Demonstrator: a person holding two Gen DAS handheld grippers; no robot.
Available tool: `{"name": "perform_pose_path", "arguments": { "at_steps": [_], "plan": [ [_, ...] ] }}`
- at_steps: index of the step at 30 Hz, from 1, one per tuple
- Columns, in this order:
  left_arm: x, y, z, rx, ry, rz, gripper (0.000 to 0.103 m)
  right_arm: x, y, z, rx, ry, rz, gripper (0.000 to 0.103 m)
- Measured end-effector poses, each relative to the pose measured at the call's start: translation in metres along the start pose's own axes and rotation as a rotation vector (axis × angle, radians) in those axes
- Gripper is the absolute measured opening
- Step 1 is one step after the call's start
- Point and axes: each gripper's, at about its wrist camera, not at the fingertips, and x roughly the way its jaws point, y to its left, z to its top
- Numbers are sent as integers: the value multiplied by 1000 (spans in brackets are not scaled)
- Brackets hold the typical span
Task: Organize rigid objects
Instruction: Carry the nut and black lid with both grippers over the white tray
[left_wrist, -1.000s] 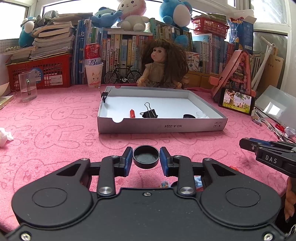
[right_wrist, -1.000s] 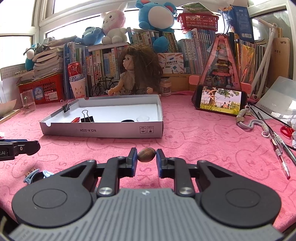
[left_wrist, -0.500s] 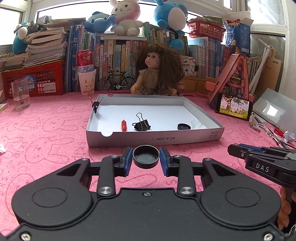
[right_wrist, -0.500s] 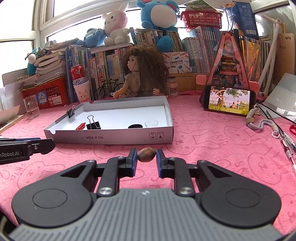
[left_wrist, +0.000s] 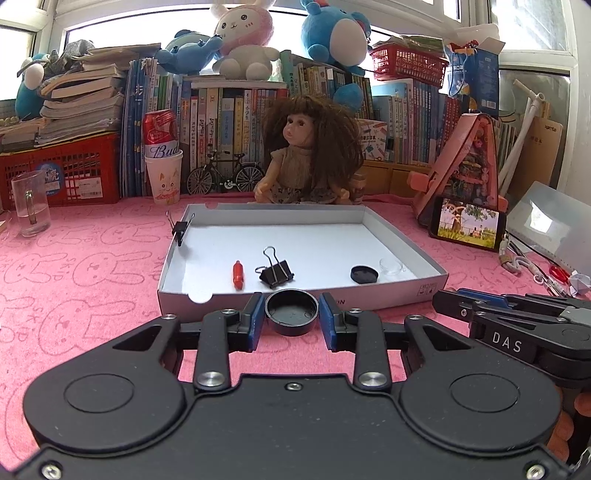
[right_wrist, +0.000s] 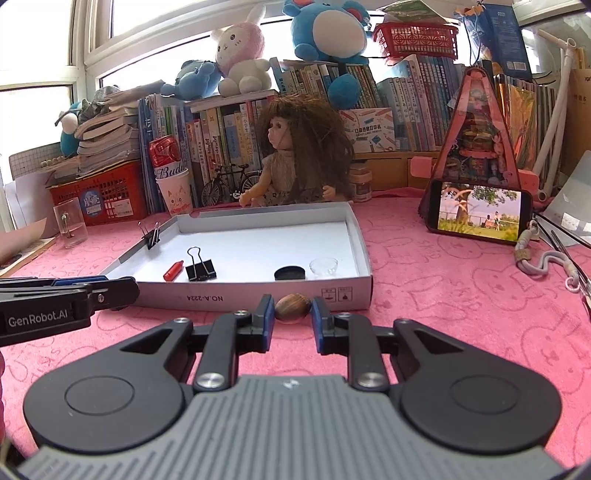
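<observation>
My left gripper (left_wrist: 291, 316) is shut on a black round cap (left_wrist: 291, 313), held open side up just in front of the near wall of the white shallow box (left_wrist: 399, 295). My right gripper (right_wrist: 292, 313) is shut on a brown nut (right_wrist: 292, 308), close before the box's front wall (right_wrist: 236, 297). Inside the box lie a red cap-like piece (left_wrist: 238, 274), a black binder clip (left_wrist: 276, 271), a black disc (left_wrist: 364, 274) and a small clear dish (left_wrist: 392, 265). Another binder clip (left_wrist: 180, 229) is clipped on the box's left wall.
A doll (left_wrist: 308, 155), toy bicycle (left_wrist: 224, 177), paper cup with a can (left_wrist: 163, 177) and rows of books stand behind the box. A glass mug (left_wrist: 31, 206) is at far left, a phone (left_wrist: 467, 223) on a stand at right, pens and a cord beyond it.
Both grippers have moved forward toward the box and risen a little, each keeping its object; the box now looks nearer and its inside shows more.
</observation>
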Motion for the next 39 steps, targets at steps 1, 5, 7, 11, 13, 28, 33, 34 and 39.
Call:
{"name": "perform_pose_path", "arguments": {
  "at_steps": [1, 5, 7, 11, 13, 28, 33, 34, 39],
  "plan": [
    [2, 1, 3, 0, -4, 2, 30, 2, 0, 3, 0, -2, 2, 26],
    [12, 5, 16, -10, -12, 10, 30, 12, -2, 14, 6, -4, 6, 26],
    [17, 7, 23, -14, -20, 17, 30, 18, -3, 20, 9, -3, 4, 26],
    [31, 15, 36, -34, -24, 33, 30, 33, -7, 30, 14, 2, -8, 26],
    [39, 19, 41, -42, -24, 38, 30, 42, -10, 35, 18, 5, -15, 26],
    [118, 33, 59, -49, 39, 119, 30, 108, -20, 55, 55, 51, -25, 26],
    [138, 34, 62, -60, 59, 134, 30, 124, -22, 57, 78, 77, -24, 26],
    [141, 34, 63, -59, 62, 136, 30, 127, -23, 56, 89, 83, -25, 26],
    [155, 33, 63, -47, 79, 149, 30, 138, -24, 53, 84, 104, -41, 26]
  ]
}}
